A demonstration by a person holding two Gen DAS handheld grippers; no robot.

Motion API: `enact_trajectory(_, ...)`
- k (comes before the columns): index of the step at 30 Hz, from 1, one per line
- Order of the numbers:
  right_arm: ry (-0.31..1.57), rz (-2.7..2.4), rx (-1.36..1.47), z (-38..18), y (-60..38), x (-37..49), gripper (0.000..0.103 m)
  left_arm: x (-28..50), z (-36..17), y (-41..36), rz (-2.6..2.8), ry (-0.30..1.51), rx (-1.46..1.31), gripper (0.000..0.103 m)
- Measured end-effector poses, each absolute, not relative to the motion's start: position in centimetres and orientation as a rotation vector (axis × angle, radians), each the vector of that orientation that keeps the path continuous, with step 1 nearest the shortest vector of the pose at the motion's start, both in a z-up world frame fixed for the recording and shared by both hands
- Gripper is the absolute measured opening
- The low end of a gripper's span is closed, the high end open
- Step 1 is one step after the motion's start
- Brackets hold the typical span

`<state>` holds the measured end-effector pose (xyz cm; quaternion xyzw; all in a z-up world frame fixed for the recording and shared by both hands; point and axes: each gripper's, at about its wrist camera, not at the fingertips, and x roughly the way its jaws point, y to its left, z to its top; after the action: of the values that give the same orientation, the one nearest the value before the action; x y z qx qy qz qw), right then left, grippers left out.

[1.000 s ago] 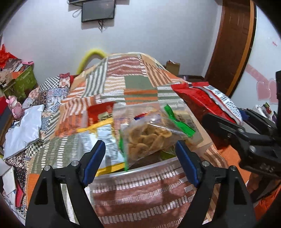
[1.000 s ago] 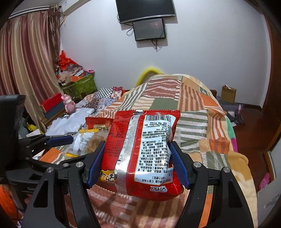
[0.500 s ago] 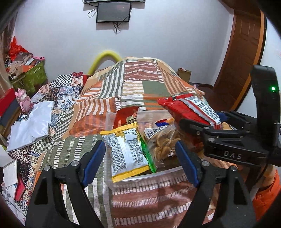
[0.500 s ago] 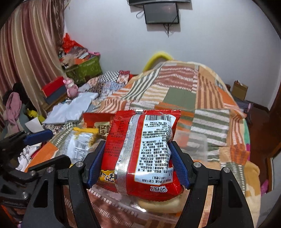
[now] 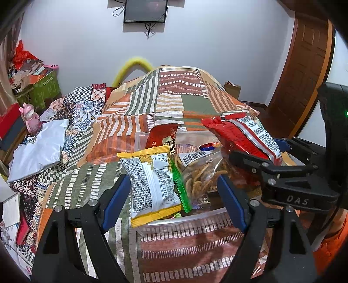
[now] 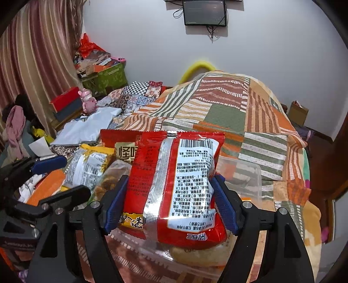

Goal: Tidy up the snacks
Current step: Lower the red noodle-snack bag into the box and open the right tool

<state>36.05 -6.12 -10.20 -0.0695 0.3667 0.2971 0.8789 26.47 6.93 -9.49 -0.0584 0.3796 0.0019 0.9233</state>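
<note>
While my right hand-held gripper [image 6: 168, 203] squeezes a red bag [image 6: 176, 187] between its two blue pads [image 6: 114, 206], my left hand-held gripper [image 5: 174, 202] is spread wide and grips nothing. The red bag hangs over a clear bin [image 6: 245, 180] that sits on the bed [image 6: 228, 113]. Its white back with the black bars faces me. In the left view the red bag [image 5: 241, 135] shows at 2 o'clock, with the right gripper's black arm under it.

Inside the bin [image 5: 184, 222] lie more snacks. A yellow bag [image 5: 152, 185] leans at the near wall, between my left pads. Just beside it, toward 3 o'clock, is a clear bag [image 5: 202, 174] of brown sticks with a green edge. Behind them, at 12 o'clock, stands an orange bag [image 5: 163, 137]. In the right view a pale round snack [image 6: 200, 254] lies under the red bag.

A quilt [image 5: 180, 98] covers the bed. A screen [image 5: 144, 10] hangs on the wall at 12 o'clock.
</note>
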Motion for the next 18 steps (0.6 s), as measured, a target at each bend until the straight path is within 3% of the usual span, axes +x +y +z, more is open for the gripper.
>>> enact_trajectory(4, 0.753, 0.616, -0.152, -10.2, -6.5, 35.7, 0.078, 26.2, -9.4, 6.7, 0.002, 0.773, -0.113, 0.082)
enact_trajectory(18, 0.700, 0.618, -0.104, -9.4, -8.6, 34.3, 0.077, 25.9, -10.0, 6.4, 0.000, 0.791, -0.121, 0.082)
